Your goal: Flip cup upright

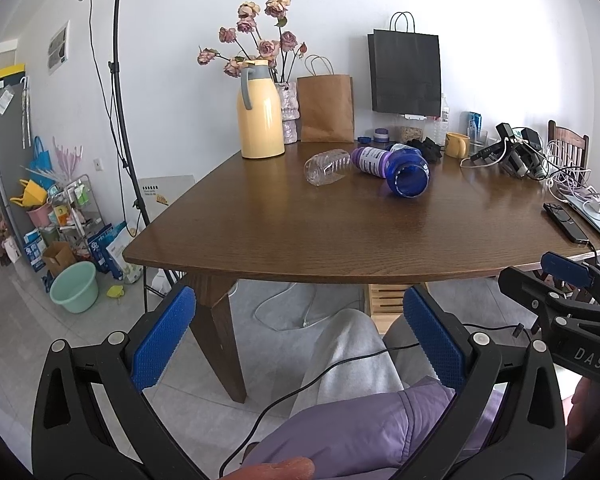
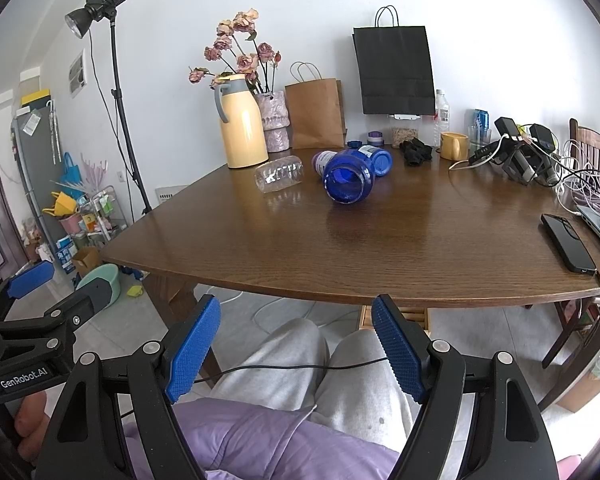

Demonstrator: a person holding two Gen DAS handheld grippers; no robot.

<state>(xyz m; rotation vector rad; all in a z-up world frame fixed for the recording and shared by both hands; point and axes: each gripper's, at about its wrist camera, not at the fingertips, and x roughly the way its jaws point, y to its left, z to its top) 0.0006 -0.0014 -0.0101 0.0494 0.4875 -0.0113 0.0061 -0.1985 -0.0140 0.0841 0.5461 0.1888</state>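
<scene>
A blue cup lies on its side near the middle of the wooden table, its open mouth turned toward the near edge and its long axis running away toward the wall; it rests just beside, perhaps touching, a purple-labelled bottle and a clear plastic bottle, both also lying flat; the right gripper hangs below the table edge over the person's lap, its blue pads spread wide and holding nothing, with the cup ahead and slightly to its right; the left gripper sits equally low, fingers likewise apart and empty, the cup lying farther off to its right, so the right hand looks the nearer; the two bottles crowd the cup's far and left flanks, while a yellow jug, paper bags, a yellow mug and a phone stand well clear.
</scene>
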